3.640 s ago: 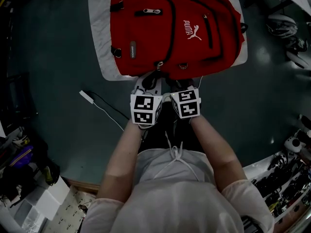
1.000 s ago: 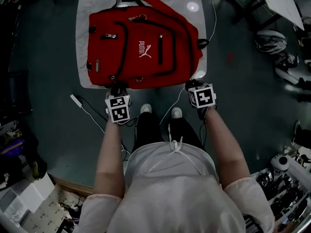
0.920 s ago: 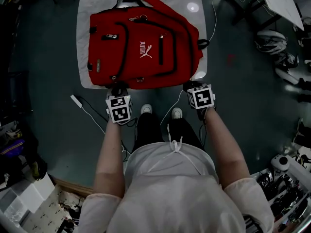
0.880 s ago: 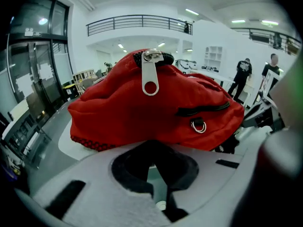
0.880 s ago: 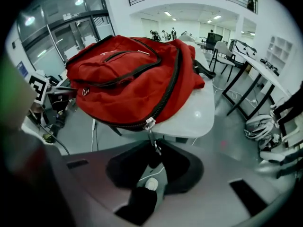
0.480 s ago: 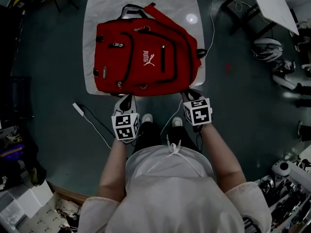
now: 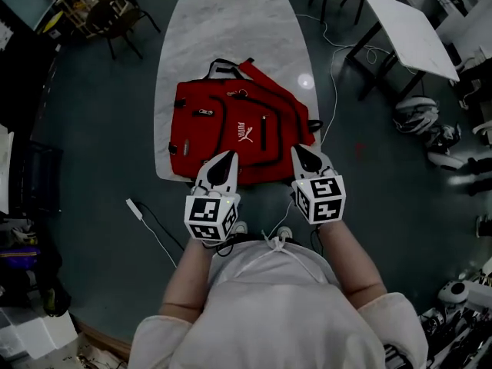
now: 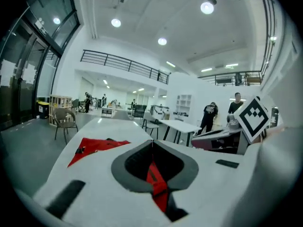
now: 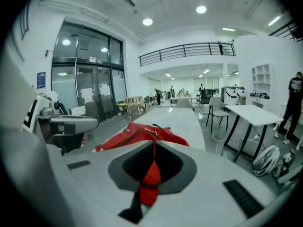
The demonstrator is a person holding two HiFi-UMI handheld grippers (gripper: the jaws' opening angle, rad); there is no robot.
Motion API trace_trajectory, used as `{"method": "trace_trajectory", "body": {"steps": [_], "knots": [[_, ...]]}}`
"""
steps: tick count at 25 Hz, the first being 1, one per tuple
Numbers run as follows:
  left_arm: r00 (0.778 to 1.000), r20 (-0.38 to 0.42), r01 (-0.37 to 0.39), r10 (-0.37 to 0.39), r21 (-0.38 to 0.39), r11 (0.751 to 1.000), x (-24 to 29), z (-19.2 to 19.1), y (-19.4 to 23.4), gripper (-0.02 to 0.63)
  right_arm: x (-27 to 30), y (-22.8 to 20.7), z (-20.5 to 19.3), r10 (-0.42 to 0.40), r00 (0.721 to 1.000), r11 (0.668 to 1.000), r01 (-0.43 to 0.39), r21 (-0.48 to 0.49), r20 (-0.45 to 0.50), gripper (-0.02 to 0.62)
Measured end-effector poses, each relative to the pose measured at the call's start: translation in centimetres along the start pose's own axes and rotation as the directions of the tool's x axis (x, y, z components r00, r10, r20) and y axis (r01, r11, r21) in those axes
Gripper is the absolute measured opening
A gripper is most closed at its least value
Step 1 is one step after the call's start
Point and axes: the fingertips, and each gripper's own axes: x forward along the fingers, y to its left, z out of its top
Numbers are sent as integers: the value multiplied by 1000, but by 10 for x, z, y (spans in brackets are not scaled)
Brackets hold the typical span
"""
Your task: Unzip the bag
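Floor, far left: chair (image 7: 115, 18) by the wall. White cord (image 7: 150, 220) lies on the floor off the table's near-left corner.

Left gripper (image 7: 226, 157): clenched, tips pressed together, nothing pinched. In the head view its tips overlap the bag's near edge, left of centre. Its own view (image 8: 152, 142) shows the jaws meeting at a point, with red fabric visible only through the gap behind the tips. More of the bag (image 8: 94, 146) lies ahead and to the left on the tabletop. The pads do not touch it.

Table (image 7: 223, 21): long, pale and marbled, running away from the person.

Bag (image 7: 238, 133): red backpack, flat on the table's near end with its front face up. Carry handle points to the far end. It fills most of the table's width. Its near edge sits just inside the table's near edge, and its right side reaches the right edge. Black zip lines curve across the front; I cannot tell whether they are undone.

Right gripper (image 7: 300, 151): jaws closing, tips now met, nothing between them. In the head view its tips overlap the bag's near-right corner. In its own view (image 9: 154, 143) the bag (image 9: 142, 132) lies ahead on the table, and red shows through the gap below the tips. The left gripper's body shows at that view's left.

Far right: second white table (image 7: 407, 25), standing well apart from the first.
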Motion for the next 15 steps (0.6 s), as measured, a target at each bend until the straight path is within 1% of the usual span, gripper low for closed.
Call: {"method": "trace_trajectory", "body": {"steps": [3,8,11,15], "knots": [[996,87,23,-26,31,999,-4,42,-10,21,-11,7,35,15,997,1000,-14,-20,80,31],[982,180,48,-64,88,995,-9,90,-25,21,-24,17,71,33,985,998,-24,-57,168,28],[973,217,59,-82,107,992,-11,108,-32,21,-28,18,82,33,979,998,-21,-60,199,28],[969,228,66,-93,122,990,-11,115,-38,21,-30,20,86,37,978,997,-23,-69,206,26]]}}
